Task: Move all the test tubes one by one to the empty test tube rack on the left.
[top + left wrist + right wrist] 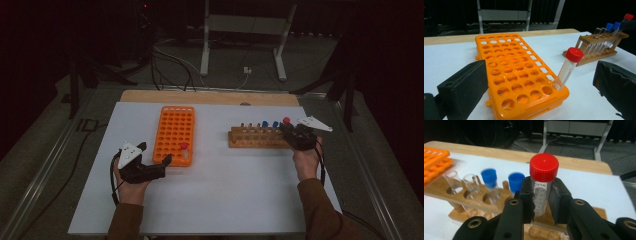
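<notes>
- Left gripper (156, 159) sits low near the desk's (225, 200) front-left part, held in the person's left hand (131, 186); jaws spread wide and empty, one either side of the near end of the orange rack in the left gripper view.
- Orange rack (174, 134) lies flat on the left half of the desk, long side running front to back, its near end just beyond the left jaws.
- One red-capped tube (568, 68) stands in a hole at the rack's near right corner, leaning to the right, clear body with printed marks; the other holes seen are empty.
- Right gripper (290, 131) is at the desk's right side, held in the person's right hand (306, 161), at the right end of the wooden rack.
- Its jaws pinch a second red-capped tube (543, 186) by the clear body just under the cap; tube upright, cap above the jaw tips, graduation marks facing the camera. Whether its foot still sits in a hole cannot be told.
- Wooden rack (256, 138) lies across the right half of the desk, well apart from the orange rack.
- Two blue-capped tubes (490, 183) stand in it just left of the held tube, then uncapped clear tubes (453, 182) farther left.
- Bare wood strip (200, 96) along the desk's far edge.
</notes>
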Demonstrator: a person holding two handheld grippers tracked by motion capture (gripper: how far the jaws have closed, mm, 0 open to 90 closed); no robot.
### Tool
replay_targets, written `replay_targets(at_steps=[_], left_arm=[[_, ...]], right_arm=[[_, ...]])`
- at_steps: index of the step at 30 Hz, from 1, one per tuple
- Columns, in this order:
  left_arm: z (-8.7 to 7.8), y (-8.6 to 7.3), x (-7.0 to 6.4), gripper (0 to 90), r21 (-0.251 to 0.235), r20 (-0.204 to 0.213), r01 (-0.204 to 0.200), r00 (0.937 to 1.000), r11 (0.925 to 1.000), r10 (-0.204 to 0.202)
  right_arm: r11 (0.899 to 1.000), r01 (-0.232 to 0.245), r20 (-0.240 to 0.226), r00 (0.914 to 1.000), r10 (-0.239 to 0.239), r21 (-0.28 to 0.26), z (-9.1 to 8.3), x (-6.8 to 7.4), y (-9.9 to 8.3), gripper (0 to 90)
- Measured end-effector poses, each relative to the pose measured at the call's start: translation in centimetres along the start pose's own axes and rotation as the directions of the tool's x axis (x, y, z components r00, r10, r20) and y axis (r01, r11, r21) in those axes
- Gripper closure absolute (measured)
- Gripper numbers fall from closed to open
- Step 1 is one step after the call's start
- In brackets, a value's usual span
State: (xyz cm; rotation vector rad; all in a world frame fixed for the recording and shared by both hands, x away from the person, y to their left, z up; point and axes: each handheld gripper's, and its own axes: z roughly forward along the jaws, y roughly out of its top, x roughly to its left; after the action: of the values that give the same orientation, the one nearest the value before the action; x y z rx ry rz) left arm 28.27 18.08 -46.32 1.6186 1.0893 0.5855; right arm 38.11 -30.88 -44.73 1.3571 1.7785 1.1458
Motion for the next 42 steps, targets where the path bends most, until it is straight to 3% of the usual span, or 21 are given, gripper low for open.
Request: replay_targets(at_steps=[8,17,27,37,38,42], left_arm=[[-0.1,0.0,0.0,0.7,-0.005,-0.001,0.005,1.0000,1.0000,-0.005],[-0.2,0.1,-0.2,1.0,-0.020,-0.006,0.007,1.0000,0.9998,-0.007],[-0.4,0.6,-1.0,1.0,-0.040,-0.003,0.004,1.0000,0.9992,-0.005],[-0.1,1.9,-3.0,1.0,-0.024,0.073,-0.053,0.9958,0.9983,0.055],[0.1,2.0,-3.2,1.0,-0.011,0.096,-0.057,0.9938,0.9983,0.058],[0.4,2.5,-3.9,1.0,0.000,0.117,-0.083,0.9897,0.9966,0.082]], right_arm=[[0.998,0.042,0.011,0.9991,-0.042,-0.047,-1.8,0.5,2.2,74.6],[0.994,0.060,-0.027,0.9977,-0.063,-0.092,-4.0,1.4,3.8,74.5],[0.996,0.066,-0.115,0.9907,-0.073,-0.058,-4.7,2.9,2.0,74.5],[0.997,0.079,-0.196,0.9773,-0.081,-0.021,-4.3,5.0,0.5,74.4],[0.997,0.081,-0.219,0.9724,-0.082,-0.016,-4.3,5.6,0.5,74.5],[0.995,0.097,-0.255,0.9623,-0.094,0.001,-4.2,6.7,0.6,74.5]])
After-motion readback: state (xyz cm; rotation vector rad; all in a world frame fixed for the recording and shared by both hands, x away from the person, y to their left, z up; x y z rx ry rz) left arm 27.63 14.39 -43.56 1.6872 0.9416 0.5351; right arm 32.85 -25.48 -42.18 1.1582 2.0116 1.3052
